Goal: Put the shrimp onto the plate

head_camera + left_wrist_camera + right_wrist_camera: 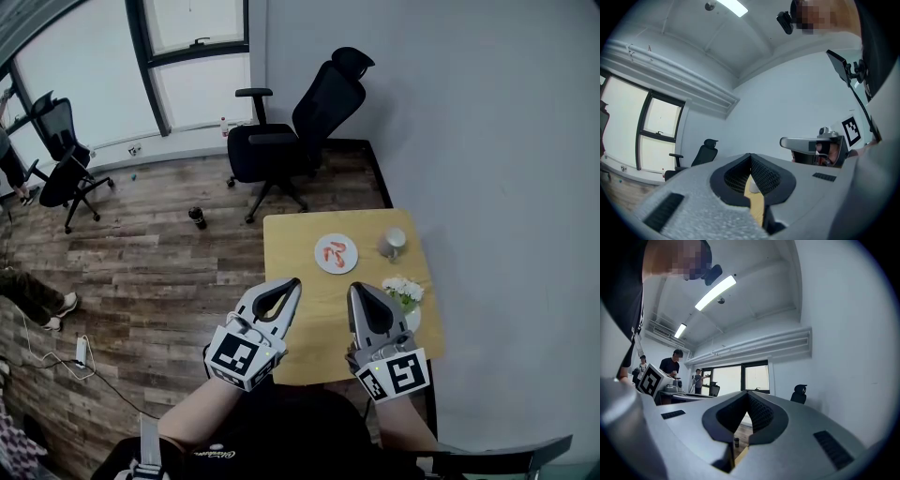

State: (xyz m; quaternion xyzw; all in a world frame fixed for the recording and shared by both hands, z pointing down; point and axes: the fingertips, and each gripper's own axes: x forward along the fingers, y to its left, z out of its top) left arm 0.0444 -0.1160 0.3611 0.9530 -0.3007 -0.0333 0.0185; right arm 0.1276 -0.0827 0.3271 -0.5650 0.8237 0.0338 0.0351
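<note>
Shrimp [340, 251] on the plate [323, 265], long axis near-to-far; left claw [296, 281] and right claw [354, 286] both pressed together, empty.

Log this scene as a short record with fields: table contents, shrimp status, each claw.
table: small, wooden
plate: white, on the table's far half
shrimp: orange, already lying on the plate
cup: right of the plate, apart from it
flowers: white, by the table's right edge
left claw: shut, empty, over the table's near side
right claw: shut, empty, beside the flowers
</note>
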